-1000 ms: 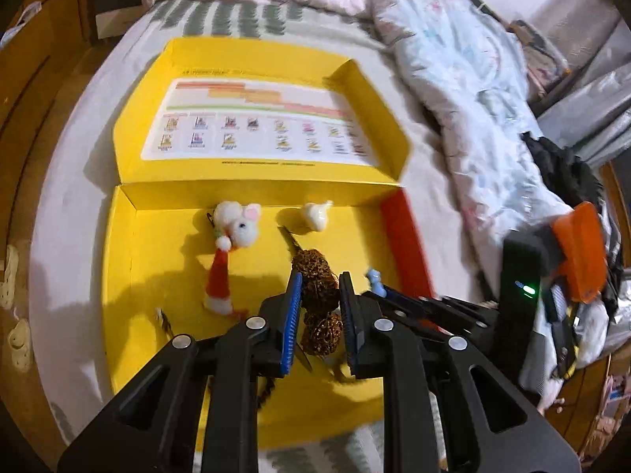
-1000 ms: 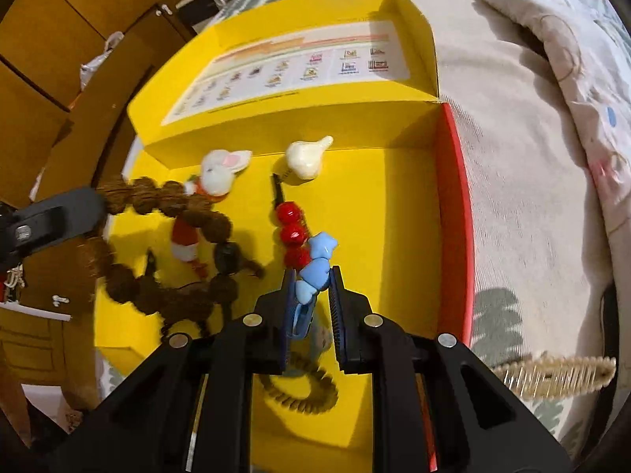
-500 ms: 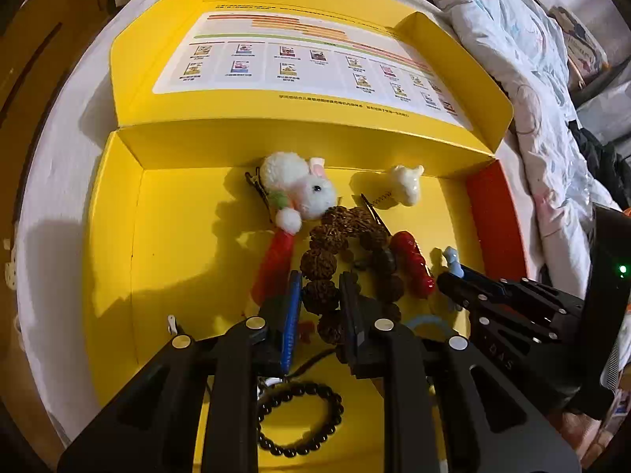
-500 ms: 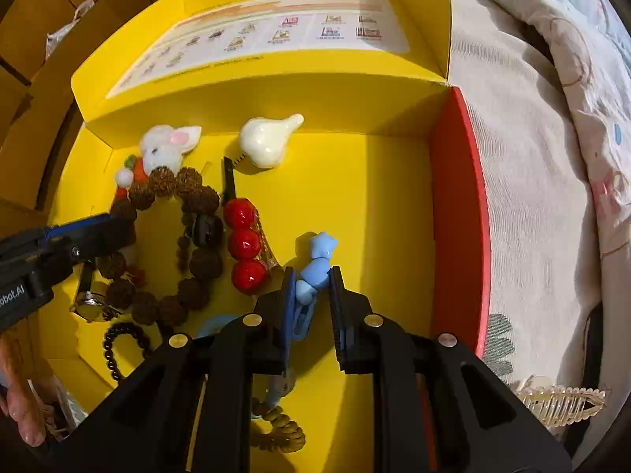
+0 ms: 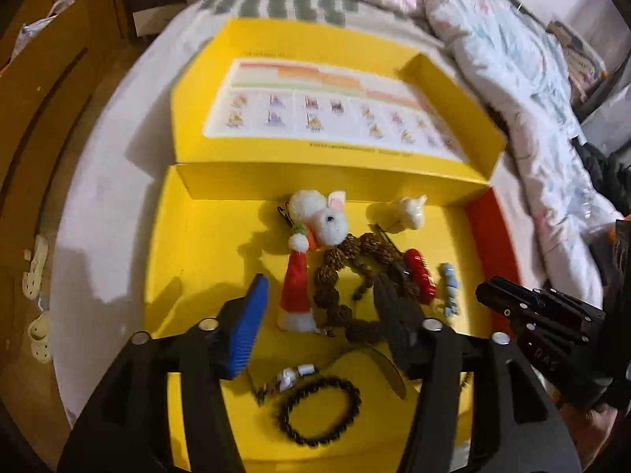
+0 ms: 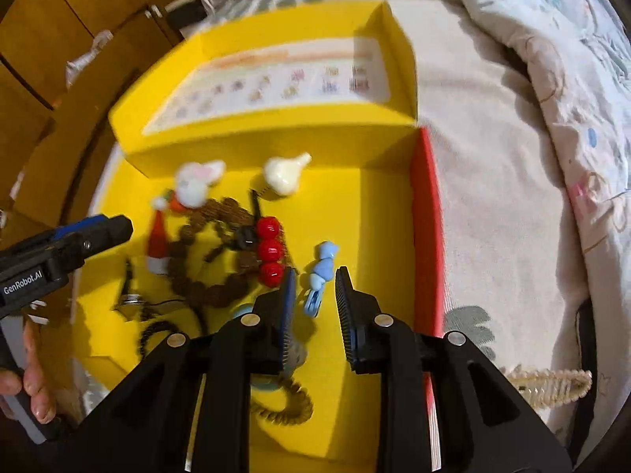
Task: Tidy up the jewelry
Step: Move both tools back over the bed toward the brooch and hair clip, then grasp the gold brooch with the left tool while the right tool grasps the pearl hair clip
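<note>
A yellow box [image 5: 169, 260] [image 6: 378, 213] lies open on the bed and holds jewelry. A brown bead bracelet [image 5: 335, 272] [image 6: 213, 287] lies in its middle beside a red-bead clip [image 5: 420, 272] [image 6: 270, 250] and a blue star clip [image 5: 449, 287] [image 6: 319, 272]. A white rabbit clip [image 5: 323, 220] [image 6: 195, 185] and a white bulb clip [image 5: 410, 211] [image 6: 284, 171] lie near the back wall. A black bead bracelet [image 5: 319, 410] lies at the front. My left gripper [image 5: 319, 299] is open above the brown bracelet. My right gripper [image 6: 315, 295] is open around the blue clip.
The box lid [image 5: 327, 106] lies flat behind with a printed chart. A red side wall [image 6: 426, 228] edges the box on the right. A quilt [image 5: 504, 59] lies to the right. A cream comb clip [image 6: 552, 382] lies on the bed outside the box. Wooden furniture [image 6: 47, 39] stands at left.
Both grippers have opened. The left let go of the brown bead bracelet and the right let go of the blue star clip, both now lying in the box. Both grippers pulled back.
</note>
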The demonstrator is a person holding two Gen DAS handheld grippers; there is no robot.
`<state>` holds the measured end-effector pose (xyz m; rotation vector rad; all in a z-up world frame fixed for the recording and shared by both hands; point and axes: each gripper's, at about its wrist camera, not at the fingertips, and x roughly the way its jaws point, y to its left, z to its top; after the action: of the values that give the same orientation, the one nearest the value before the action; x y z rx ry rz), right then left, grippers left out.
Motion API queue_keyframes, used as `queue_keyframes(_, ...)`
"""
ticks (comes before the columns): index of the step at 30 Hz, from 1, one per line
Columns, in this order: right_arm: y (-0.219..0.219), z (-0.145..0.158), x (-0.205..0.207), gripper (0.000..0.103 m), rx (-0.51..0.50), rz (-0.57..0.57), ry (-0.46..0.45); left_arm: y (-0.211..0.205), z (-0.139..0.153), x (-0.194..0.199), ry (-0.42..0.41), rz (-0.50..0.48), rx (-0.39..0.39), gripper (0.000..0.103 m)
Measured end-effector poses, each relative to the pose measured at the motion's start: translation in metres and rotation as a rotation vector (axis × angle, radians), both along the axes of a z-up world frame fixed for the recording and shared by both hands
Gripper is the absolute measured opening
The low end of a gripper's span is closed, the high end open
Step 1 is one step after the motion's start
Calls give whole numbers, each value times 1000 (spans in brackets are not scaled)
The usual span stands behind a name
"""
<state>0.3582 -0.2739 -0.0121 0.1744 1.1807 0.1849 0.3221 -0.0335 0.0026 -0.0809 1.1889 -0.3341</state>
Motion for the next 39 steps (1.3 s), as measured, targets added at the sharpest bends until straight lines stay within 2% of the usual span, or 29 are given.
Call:
queue_keyframes(1,-5,7,-5,36,9,-4,-16,2,8,-7,-17,-1,-8,60)
queue_keyframes(3,-10,25,-18,52,12,-18,-57,7,23,-29,-59,-2,-5,70)
queue_keyframes(5,-16,41,-32,61,13,-38,-94,4,37,-57,-95,-28,17,71)
queue_keyframes(8,-35,60,-64,62,12,-72,-126,-10,44,-96,-129,-67,49,81)
queue_keyframes(10,-43,64,-77,62,3,-85,-135,-14,41,-130,-145,-89,71,84)
queue_keyframes(12,-57,70,-93,62,-7,-102,-142,-21,31,-157,-123,-122,106,84)
queue_keyframes(18,-107,60,-135,62,-40,-184,-117,-38,-4,-217,-48,-207,103,84)
queue_keyframes(21,-129,51,-144,62,-68,-231,-94,-43,-20,-228,-6,-210,126,84)
queue_keyframes(25,-152,36,-148,62,-45,-271,-63,-46,-33,-236,43,-202,121,84)
queue_keyframes(29,-154,21,-140,62,-43,-278,-40,-49,-35,-242,45,-201,140,84)
queue_keyframes(33,-150,7,-128,62,-30,-275,-28,-54,-47,-243,112,-228,111,84)
queue_keyframes(39,-153,-11,-116,62,-25,-288,-8,-63,-58,-245,152,-260,111,84)
